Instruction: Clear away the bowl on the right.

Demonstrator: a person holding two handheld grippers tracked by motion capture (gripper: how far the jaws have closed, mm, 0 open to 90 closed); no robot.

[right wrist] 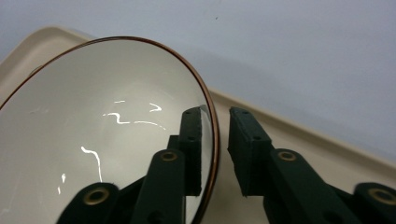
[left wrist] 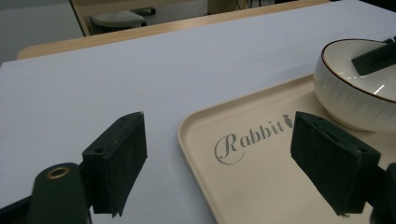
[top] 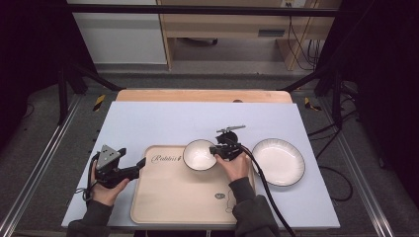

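A pale lavender-white sheet (top: 163, 118) is seen covering the surface, with a strip of bare light wood (top: 202, 95) left exposed along its far edge. The surface is bordered by black frame posts and rails; grey floor, cables and light wooden furniture are seen beyond it in the room.

A beige tray (top: 168, 197) is placed near the middle of the sheet, toward its near edge; the word "Rabbit" (left wrist: 250, 137) is printed by its far left corner. A white bowl with a thin dark rim (top: 199, 154) is set on the far right part of the tray. A white plate with a dark rim (top: 278, 161) is laid on the sheet just right of the tray, apart from the bowl.

The right gripper (right wrist: 215, 140) is held at the bowl's right side. One of its fingers (right wrist: 192, 140) is placed inside the bowl and the other outside, so that the rim is straddled; a narrow gap is visible between the outer finger and the rim, and a firm clamp cannot be confirmed.

The left gripper (top: 141, 164) is held at the tray's left edge, its grey three-cornered plate (top: 107, 156) uppermost. Its fingers (left wrist: 116, 163) are spread wide apart with nothing between them, one seen against the sheet and one against the tray.
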